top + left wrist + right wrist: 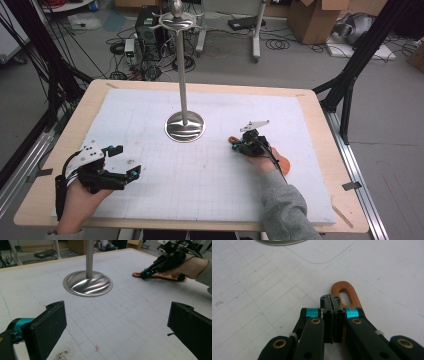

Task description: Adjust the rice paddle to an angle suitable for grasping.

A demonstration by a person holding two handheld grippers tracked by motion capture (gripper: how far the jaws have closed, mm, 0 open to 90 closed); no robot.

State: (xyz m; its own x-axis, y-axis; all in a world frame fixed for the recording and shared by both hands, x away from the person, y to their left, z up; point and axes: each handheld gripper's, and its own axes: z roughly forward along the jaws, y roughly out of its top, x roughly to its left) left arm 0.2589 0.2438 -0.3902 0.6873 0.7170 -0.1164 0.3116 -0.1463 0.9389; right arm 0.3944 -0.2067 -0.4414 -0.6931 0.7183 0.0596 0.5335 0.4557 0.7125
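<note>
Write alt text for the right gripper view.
The right gripper, its two black jaws pressed together, is closed over the handle of a flat wooden utensil with an oval hole, lying on a white gridded mat. A metal stand base edges the top.

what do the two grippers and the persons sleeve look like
Both grippers are black linkage frames with teal accents and brass-coloured pivot rings. The left gripper has flat black pads and a perforated white top plate. The right gripper carries a grey three-cornered plate and a black cable. The right arm wears a grey sleeve.

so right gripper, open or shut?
Shut. In its own view the right gripper has its jaws pressed together with no gap, above the brown wooden utensil; whether they pinch it, cannot tell.
</note>
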